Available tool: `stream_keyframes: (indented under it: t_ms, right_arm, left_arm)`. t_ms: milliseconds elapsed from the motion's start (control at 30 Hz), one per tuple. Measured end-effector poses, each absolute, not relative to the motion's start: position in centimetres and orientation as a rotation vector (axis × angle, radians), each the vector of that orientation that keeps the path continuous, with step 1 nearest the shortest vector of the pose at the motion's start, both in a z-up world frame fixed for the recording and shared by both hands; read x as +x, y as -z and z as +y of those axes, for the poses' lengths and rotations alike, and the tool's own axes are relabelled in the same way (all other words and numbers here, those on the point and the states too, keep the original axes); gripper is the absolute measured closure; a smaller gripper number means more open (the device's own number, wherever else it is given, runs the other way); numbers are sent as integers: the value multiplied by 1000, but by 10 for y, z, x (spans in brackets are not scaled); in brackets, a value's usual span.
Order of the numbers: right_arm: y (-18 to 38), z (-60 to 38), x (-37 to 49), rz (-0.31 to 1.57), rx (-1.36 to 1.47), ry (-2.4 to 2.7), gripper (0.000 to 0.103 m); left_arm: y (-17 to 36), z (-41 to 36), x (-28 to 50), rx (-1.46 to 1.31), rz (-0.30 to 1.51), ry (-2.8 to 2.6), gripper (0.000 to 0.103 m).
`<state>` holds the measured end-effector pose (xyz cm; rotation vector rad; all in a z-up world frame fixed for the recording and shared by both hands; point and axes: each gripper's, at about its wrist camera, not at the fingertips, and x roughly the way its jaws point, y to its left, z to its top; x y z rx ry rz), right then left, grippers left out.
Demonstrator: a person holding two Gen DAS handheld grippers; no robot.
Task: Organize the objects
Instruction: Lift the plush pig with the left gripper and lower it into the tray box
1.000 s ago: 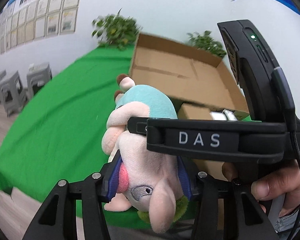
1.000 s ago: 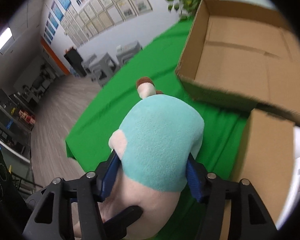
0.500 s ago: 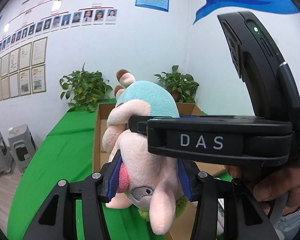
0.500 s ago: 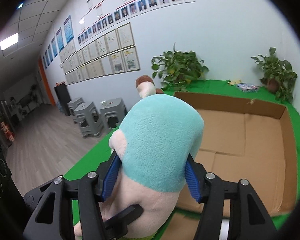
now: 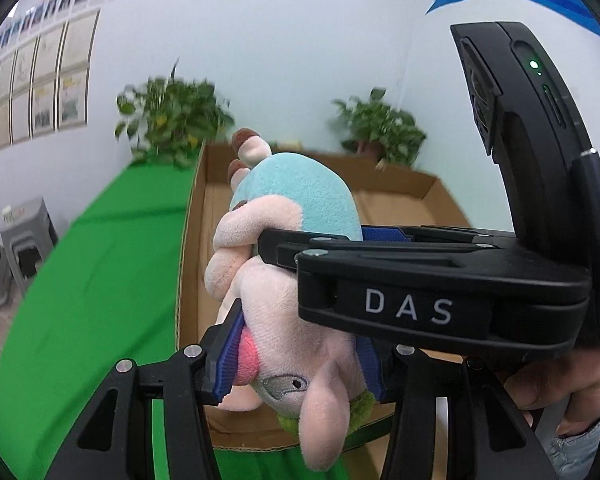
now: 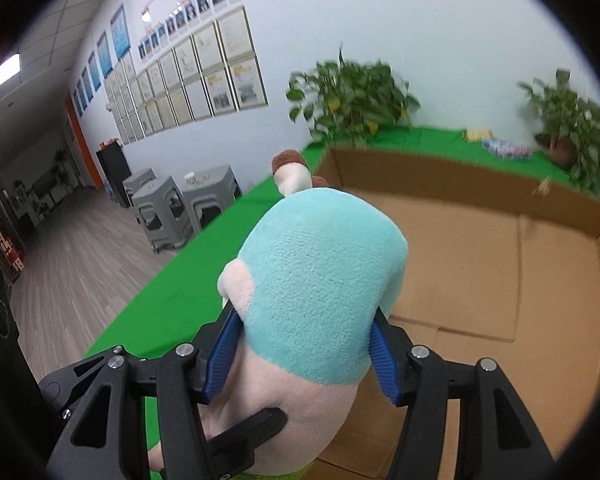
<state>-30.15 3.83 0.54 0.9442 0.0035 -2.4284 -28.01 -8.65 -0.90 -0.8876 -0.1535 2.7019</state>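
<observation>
A pink plush toy (image 5: 284, 312) with a teal body and brown-tipped feet hangs upside down in the air. My left gripper (image 5: 298, 364) is shut on its head end. My right gripper (image 6: 300, 356) is shut on its teal middle (image 6: 324, 280), and crosses the left wrist view as a black bar marked DAS (image 5: 440, 304). Both hold the toy above the near left part of a large open cardboard box (image 6: 500, 280), also in the left wrist view (image 5: 404, 204). The box interior that shows is bare.
The box sits on a table with a green cloth (image 5: 84, 280), also in the right wrist view (image 6: 188, 280). Two potted plants (image 6: 352, 96) (image 6: 572, 120) stand at the far edge by the wall. Grey stools (image 6: 184, 204) stand on the floor left of the table.
Both grippers have carried the toy up and forward, from beside the box's near corner to above the box. The view now tilts down into the box. Both grips are unchanged.
</observation>
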Motion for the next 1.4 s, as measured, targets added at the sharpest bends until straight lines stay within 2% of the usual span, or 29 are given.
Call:
stream_keyframes:
  t_ms: [233, 433, 467, 633, 800, 933, 1033, 1067, 1100, 1133, 1233, 1300, 1367, 1400]
  right_arm:
    - [44, 21, -310, 53, 1033, 2376, 46]
    - [45, 13, -300, 104, 997, 2394, 45]
    - [45, 12, -300, 106, 997, 2399, 45]
    - [42, 12, -308, 65, 1043, 2394, 24]
    - [19, 32, -298, -20, 1043, 2346, 24]
    - [26, 46, -297, -91, 1158, 2315, 24]
    - [49, 50, -305, -190, 1255, 2259, 27]
    - [50, 51, -306, -234, 1265, 2243, 32]
    - [49, 51, -305, -250, 1263, 2233, 43]
    - [47, 48, -303, -244, 1253, 2227, 49]
    - [39, 36, -296, -144, 1220, 2285, 49]
    - [39, 37, -296, -169, 1221, 2287, 48]
    - [35, 46, -293, -202, 1218, 2306, 38]
    - [31, 51, -288, -188, 1199, 2342, 27]
  left_arm:
    - [67, -105, -298, -1125, -221, -2671, 52]
    - [68, -121, -297, -1110, -249, -2704, 50]
    - [70, -123, -295, -1103, -261, -2710, 50]
    - [75, -147, -285, -1086, -291, -2709, 50]
    - [79, -158, -273, -1109, -370, -2680, 57]
    - [82, -158, -260, -1114, -389, -2673, 57]
    - [83, -157, -248, -1135, -385, -2680, 57]
    - [81, -155, -239, -1134, -383, -2683, 58]
    - [78, -156, -231, -1123, -366, -2692, 58]
    - [74, -156, -228, -1110, -348, -2706, 58]
    - [62, -159, -205, -1070, -310, -2763, 53]
    - [57, -162, -191, -1063, -302, -2802, 44]
    - [52, -164, -175, -1042, -290, -2841, 34]
    - [49, -165, -166, -1021, -274, -2868, 31]
